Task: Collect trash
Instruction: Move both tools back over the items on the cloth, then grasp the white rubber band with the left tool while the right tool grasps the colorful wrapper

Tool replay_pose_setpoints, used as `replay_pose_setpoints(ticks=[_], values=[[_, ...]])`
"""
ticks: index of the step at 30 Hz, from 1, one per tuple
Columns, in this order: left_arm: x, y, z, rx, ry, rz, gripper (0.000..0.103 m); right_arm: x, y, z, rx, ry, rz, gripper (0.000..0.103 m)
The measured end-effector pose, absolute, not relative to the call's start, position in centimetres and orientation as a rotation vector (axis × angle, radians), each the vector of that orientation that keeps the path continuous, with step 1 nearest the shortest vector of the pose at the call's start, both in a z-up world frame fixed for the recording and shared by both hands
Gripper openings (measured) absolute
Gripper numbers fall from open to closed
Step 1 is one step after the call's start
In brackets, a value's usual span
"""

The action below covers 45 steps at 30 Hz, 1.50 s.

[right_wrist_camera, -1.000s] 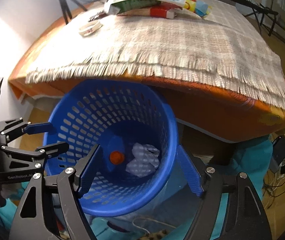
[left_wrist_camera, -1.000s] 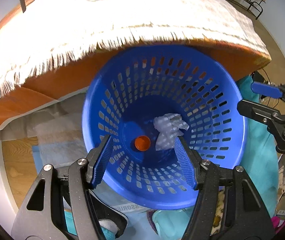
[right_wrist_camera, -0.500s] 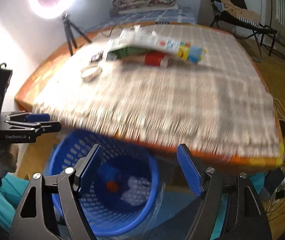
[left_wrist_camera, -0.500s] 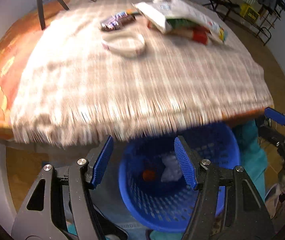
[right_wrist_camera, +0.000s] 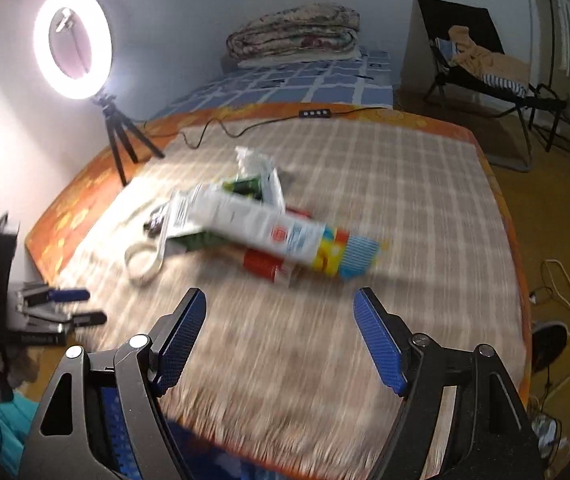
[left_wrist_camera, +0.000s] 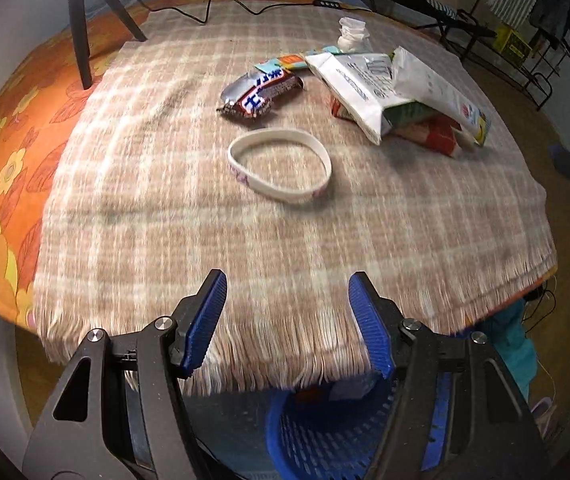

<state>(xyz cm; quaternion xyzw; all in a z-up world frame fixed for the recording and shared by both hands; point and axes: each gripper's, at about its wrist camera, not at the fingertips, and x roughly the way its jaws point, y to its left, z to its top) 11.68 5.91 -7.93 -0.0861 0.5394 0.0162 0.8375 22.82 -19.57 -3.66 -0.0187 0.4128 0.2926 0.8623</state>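
Trash lies on a checked cloth (left_wrist_camera: 165,208) on the table: a white ring band (left_wrist_camera: 281,170), a dark snack wrapper (left_wrist_camera: 263,94), a white and green packet (left_wrist_camera: 369,88), a long white packet (right_wrist_camera: 269,232) over a red box (right_wrist_camera: 267,266), and crumpled white paper (left_wrist_camera: 351,32). The blue basket (left_wrist_camera: 325,436) stands below the table's near edge. My left gripper (left_wrist_camera: 287,320) is open and empty above the cloth's fringe. My right gripper (right_wrist_camera: 279,338) is open and empty over the cloth, short of the packets. The left gripper also shows in the right wrist view (right_wrist_camera: 65,306).
A ring light on a tripod (right_wrist_camera: 73,44) stands at the table's far left, its cable (left_wrist_camera: 221,4) running across the back. A folded blanket (right_wrist_camera: 293,36) and a chair (right_wrist_camera: 477,64) are behind. Cables (right_wrist_camera: 565,300) lie on the floor at right.
Both grippers rose from over the basket to above the table edge. The view now shows the tabletop trash; the basket has dropped to the bottom edge. Both stay open.
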Motion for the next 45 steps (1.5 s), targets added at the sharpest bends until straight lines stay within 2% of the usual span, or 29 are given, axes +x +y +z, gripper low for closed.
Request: replay_pose_setpoints(ticks=[13,23,27,34,40,45], values=[[14.5,7.6,-8.7,-0.222,1.131,0.068,0.065,31.0,-17.6,-6.5,0.065,0.988,0.712,0.074],[16.0,8.8,-8.6,-0.25,1.119,0.086,0.065,27.6,-17.5,-7.8,0.007,1.11,0.873,0.074],[16.3,8.7,-8.7,-0.248,1.118,0.087,0.065,25.9,-17.9,-6.7,-0.092,1.028,0.808,0.074],[17.1,8.3,-8.5,-0.243,1.101,0.093,0.065,30.4,-18.8,-5.4,0.076,0.965,0.784,0.074],[17.6,8.9,-8.5,-0.242,1.091,0.102,0.065,32.8,-17.0,-7.1,0.078,1.046,0.802,0.075],[17.8,9.8,-9.1,-0.263,1.102,0.112,0.065,31.6,-16.6,-8.4,0.026,1.123,0.878,0.075]])
